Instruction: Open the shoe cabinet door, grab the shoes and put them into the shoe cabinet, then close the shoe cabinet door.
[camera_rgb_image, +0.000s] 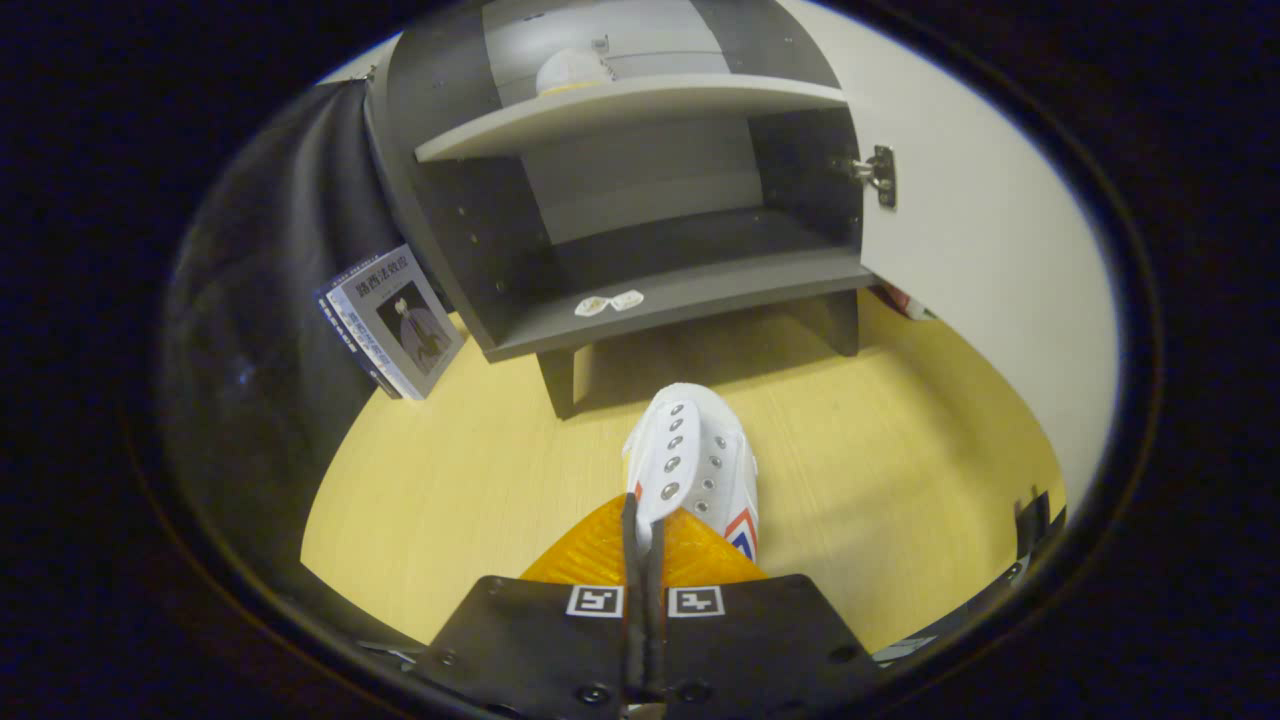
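From my feed: a book (392, 322) leans against the shoe cabinet's (440, 200) outer left wall, standing on the wood floor (880, 440) beside the dark booth cloth. Nothing lies on the floor between my load and the cabinet. Cabinet door (990, 260) swung wide to the right, hinge (878, 175) exposed. Upper shelf (620, 110) carries a white shoe (570, 72) toward the back. Lower shelf (680, 290) bears only two small pale stickers (608, 302) near its front lip. My gripper (643, 520) has its fingers pressed nearly together, pinching the rear edge of a white lace-up shoe (690, 460), toe pointing toward the cabinet, just short of it.
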